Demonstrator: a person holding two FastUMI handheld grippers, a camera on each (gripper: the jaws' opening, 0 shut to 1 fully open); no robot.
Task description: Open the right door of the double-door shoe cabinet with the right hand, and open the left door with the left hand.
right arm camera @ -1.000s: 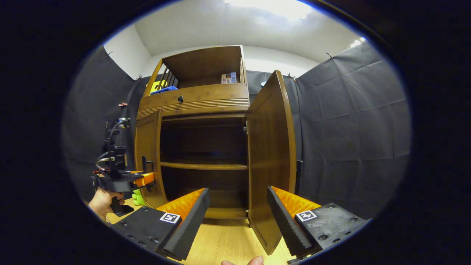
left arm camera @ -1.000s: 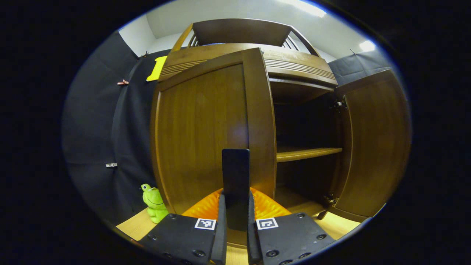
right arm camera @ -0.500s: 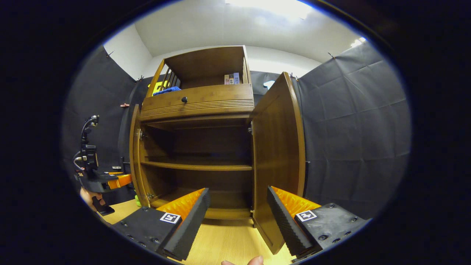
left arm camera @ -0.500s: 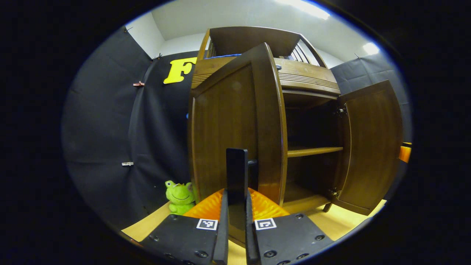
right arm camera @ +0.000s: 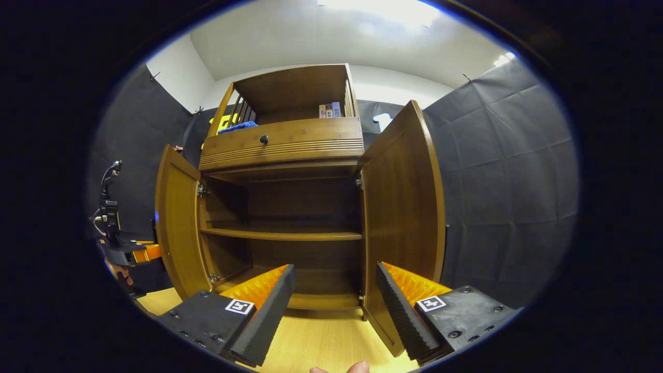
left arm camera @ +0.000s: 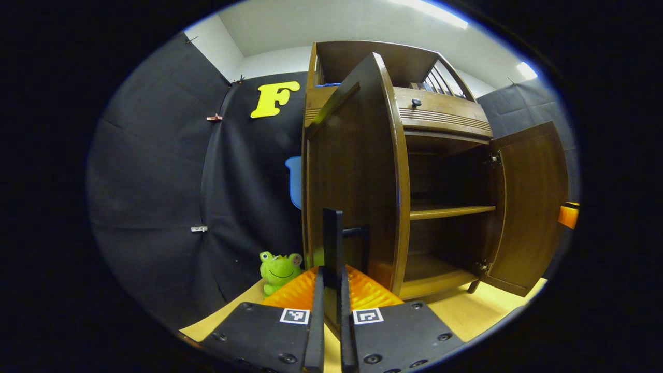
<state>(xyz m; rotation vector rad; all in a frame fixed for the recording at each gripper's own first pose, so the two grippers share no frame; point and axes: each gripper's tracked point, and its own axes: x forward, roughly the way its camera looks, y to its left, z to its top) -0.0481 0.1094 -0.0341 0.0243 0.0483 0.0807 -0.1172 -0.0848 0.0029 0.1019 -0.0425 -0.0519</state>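
The left gripper pinches the upright handle on the left door straight ahead; the right gripper hangs open.

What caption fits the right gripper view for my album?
Open right gripper faces the cabinet, both doors swung wide.

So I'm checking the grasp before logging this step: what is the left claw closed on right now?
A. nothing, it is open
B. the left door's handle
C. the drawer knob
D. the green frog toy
B: in the left gripper view, the left claw is shut, its fingers pressing on the dark handle of the swung-open left door; the frog toy sits apart on the floor.
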